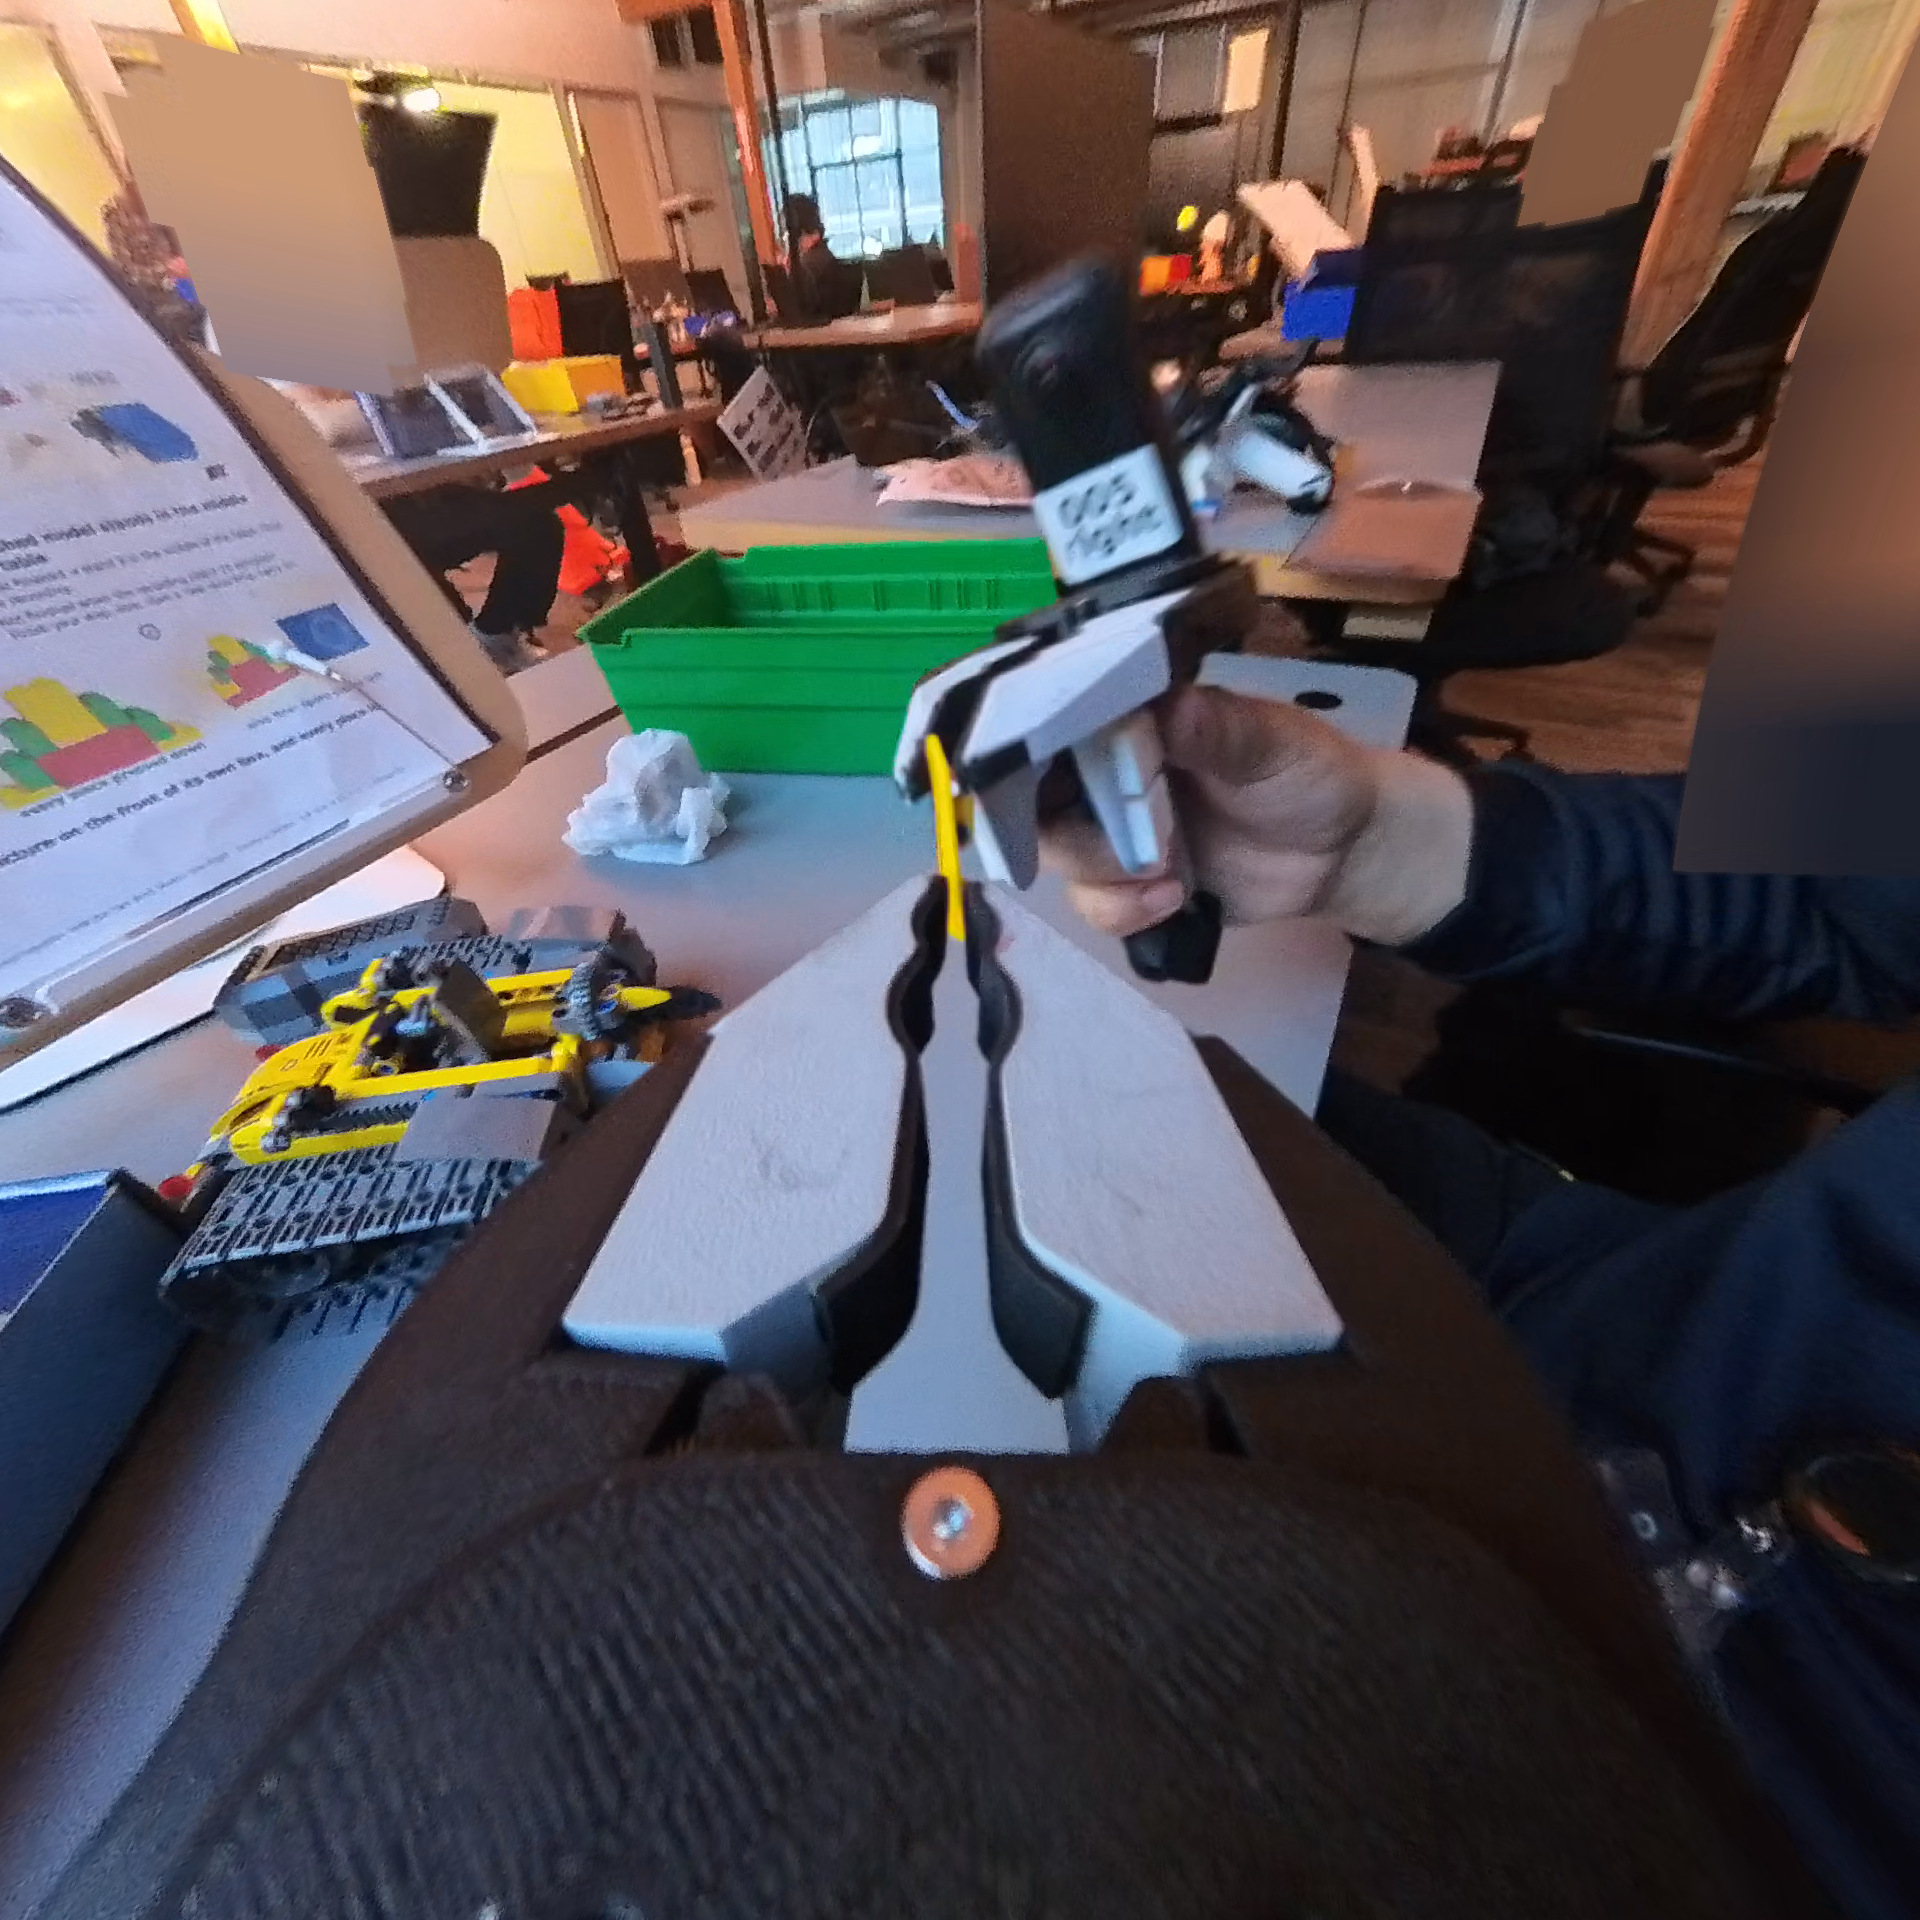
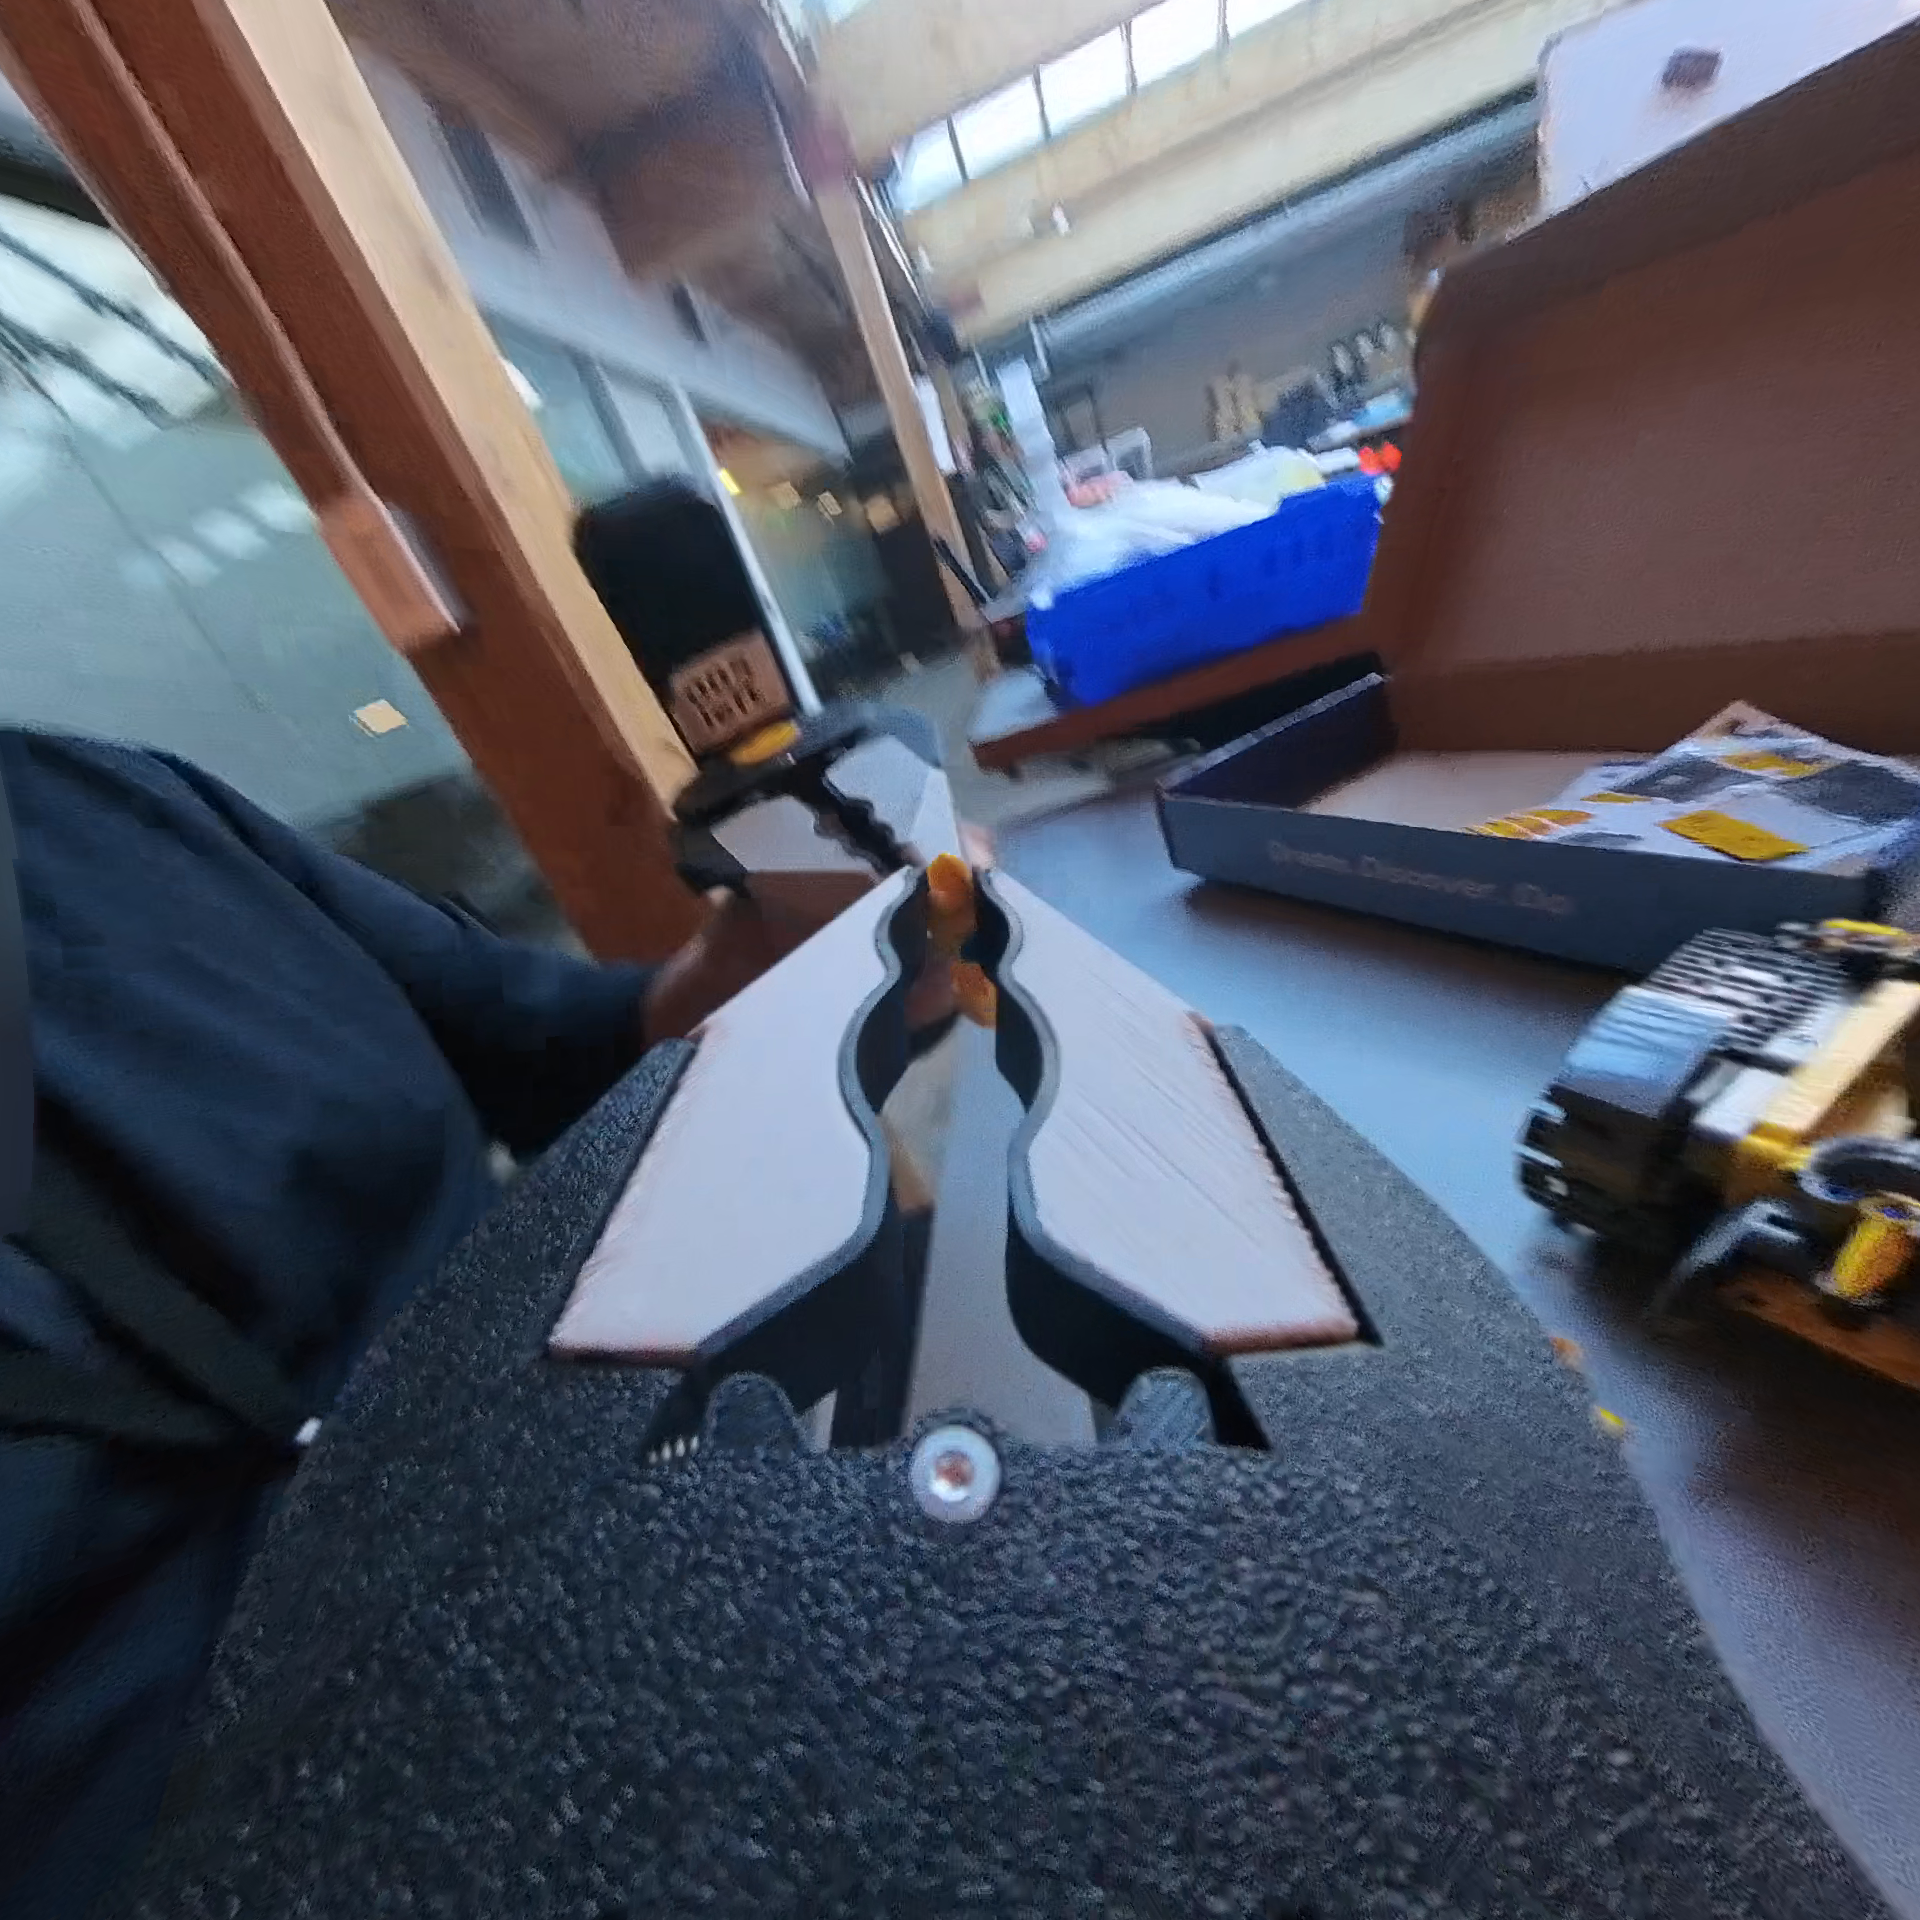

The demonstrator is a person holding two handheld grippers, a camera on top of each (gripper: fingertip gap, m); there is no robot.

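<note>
My left gripper [image 1: 951,896] is shut on the lower end of a thin yellow strip-shaped piece [image 1: 943,800], held above the grey table [image 1: 810,883]. My right gripper [image 1: 928,774], held in a hand [image 1: 1299,810], comes from the right and is shut on the strip's upper end. In the right wrist view, my right gripper [image 2: 951,883] pinches the same yellow piece [image 2: 948,904] at its tips, and the left gripper [image 2: 923,831] meets it tip to tip. A yellow and black tracked toy vehicle [image 1: 416,1070] sits on the table to the left, and it also shows in the right wrist view [image 2: 1745,1122].
A green bin [image 1: 831,665] stands behind the grippers, with crumpled white paper [image 1: 649,800] beside it. A tilted instruction board [image 1: 187,623] stands at the left. A shallow dark box with a booklet [image 2: 1507,862] and a cardboard box [image 2: 1662,468] lie beyond the vehicle.
</note>
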